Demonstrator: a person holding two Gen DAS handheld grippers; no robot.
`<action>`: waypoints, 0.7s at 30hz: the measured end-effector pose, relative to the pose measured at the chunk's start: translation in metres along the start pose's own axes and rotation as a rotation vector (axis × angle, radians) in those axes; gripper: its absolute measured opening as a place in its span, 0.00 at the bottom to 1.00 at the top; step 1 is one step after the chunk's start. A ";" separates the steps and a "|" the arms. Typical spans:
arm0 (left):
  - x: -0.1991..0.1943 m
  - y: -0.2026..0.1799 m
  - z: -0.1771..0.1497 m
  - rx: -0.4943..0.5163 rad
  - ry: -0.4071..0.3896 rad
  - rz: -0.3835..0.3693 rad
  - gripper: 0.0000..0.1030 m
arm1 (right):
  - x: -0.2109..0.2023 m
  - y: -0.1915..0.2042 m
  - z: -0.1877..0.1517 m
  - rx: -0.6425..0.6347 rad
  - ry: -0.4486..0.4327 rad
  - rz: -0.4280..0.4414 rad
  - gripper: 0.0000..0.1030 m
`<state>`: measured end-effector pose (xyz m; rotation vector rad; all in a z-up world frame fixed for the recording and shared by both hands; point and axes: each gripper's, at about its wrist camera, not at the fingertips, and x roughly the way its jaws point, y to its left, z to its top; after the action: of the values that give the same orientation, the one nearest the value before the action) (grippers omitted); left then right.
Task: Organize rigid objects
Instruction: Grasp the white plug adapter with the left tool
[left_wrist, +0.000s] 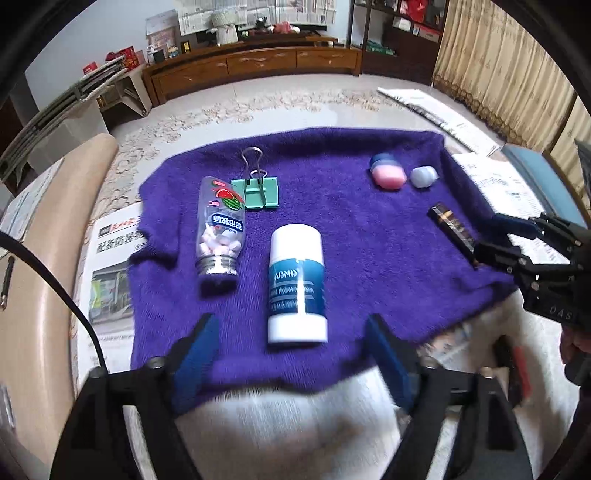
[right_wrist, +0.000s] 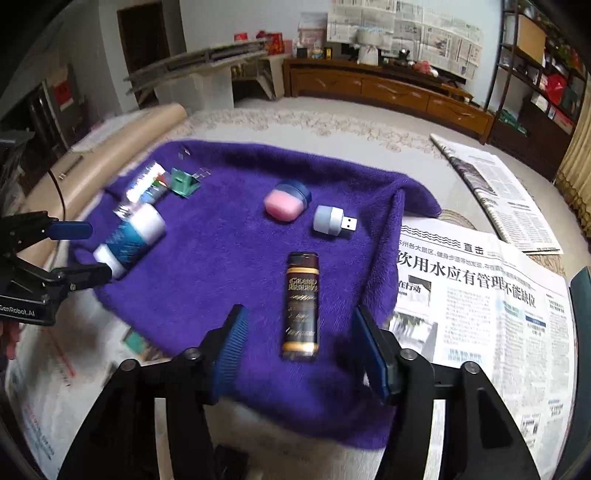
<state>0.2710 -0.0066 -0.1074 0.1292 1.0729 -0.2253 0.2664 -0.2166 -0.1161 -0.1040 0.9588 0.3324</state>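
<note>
In the left wrist view, the left gripper (left_wrist: 291, 350) is seen at the bottom of the frame with its blue fingers spread wide and nothing between them. Just above the gap, a white and blue bottle (left_wrist: 297, 284) lies on the purple towel (left_wrist: 369, 229). A clear candy bottle (left_wrist: 220, 225) and a green binder clip (left_wrist: 256, 190) are found at centre left, a pink case (left_wrist: 388, 176) and a pale USB plug (left_wrist: 424, 176) at upper right. At the right edge the right gripper (left_wrist: 491, 236) is held over a dark tube (left_wrist: 452, 225) (contact cannot be told).

In the right wrist view, the right gripper (right_wrist: 299, 347) is opened wide, and the dark tube (right_wrist: 302, 306) is seen lying between its fingers, untouched. The left gripper (right_wrist: 88, 251) is seen at the left edge, open around the white and blue bottle (right_wrist: 129, 240).
</note>
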 end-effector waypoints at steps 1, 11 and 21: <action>-0.007 -0.002 -0.004 -0.006 -0.012 -0.004 0.89 | -0.008 0.000 -0.004 0.010 -0.012 -0.004 0.72; -0.034 -0.064 -0.058 0.081 -0.082 -0.129 1.00 | -0.058 -0.017 -0.070 0.144 -0.021 -0.074 1.00; -0.004 -0.102 -0.090 0.292 -0.053 -0.113 1.00 | -0.063 -0.036 -0.120 0.258 -0.021 -0.063 1.00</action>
<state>0.1674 -0.0854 -0.1465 0.3229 0.9905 -0.4852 0.1507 -0.2936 -0.1353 0.1050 0.9684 0.1495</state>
